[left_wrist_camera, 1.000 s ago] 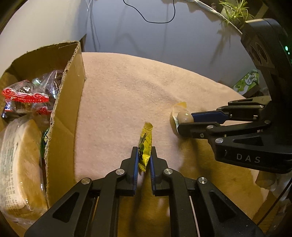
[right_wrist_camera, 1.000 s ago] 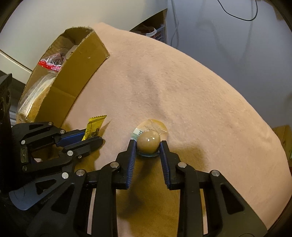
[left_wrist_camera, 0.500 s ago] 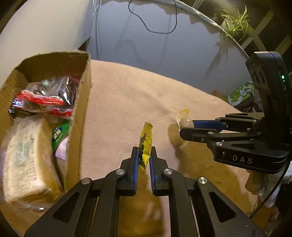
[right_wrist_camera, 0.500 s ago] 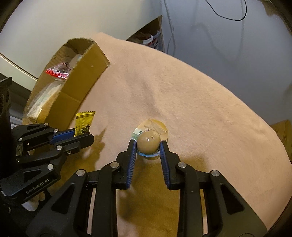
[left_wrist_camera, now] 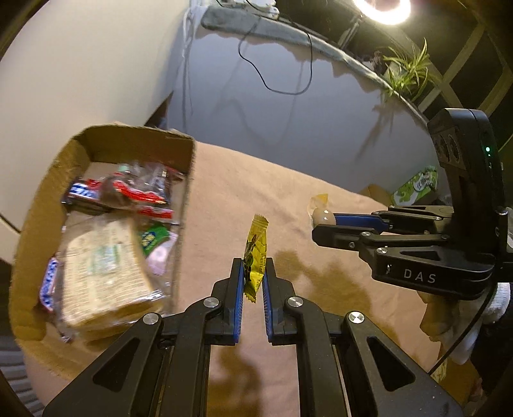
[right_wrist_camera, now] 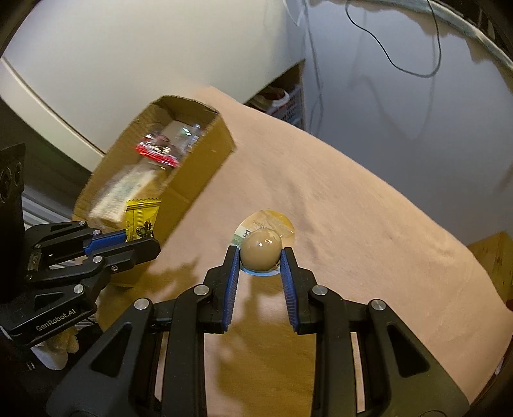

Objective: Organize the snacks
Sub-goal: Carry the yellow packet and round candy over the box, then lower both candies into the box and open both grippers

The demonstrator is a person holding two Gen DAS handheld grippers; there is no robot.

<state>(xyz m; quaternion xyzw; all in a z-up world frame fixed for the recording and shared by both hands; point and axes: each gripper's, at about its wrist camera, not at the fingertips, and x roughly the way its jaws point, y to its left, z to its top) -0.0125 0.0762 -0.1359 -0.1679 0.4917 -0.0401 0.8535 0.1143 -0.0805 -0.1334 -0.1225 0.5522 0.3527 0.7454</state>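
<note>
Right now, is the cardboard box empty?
No, the cardboard box already holds several snacks, such as a wrapped cracker pack and a red candy wrapper.

A tan cloth [left_wrist_camera: 272, 192] covered the desk. Beyond its far edge a black cable [left_wrist_camera: 275, 86] hung down the grey wall [left_wrist_camera: 256, 122]. A plant [left_wrist_camera: 405, 72] sat on a ledge above, near a bright lamp [left_wrist_camera: 381, 9]. A green packet [left_wrist_camera: 416, 187] lay past the right edge.
</note>
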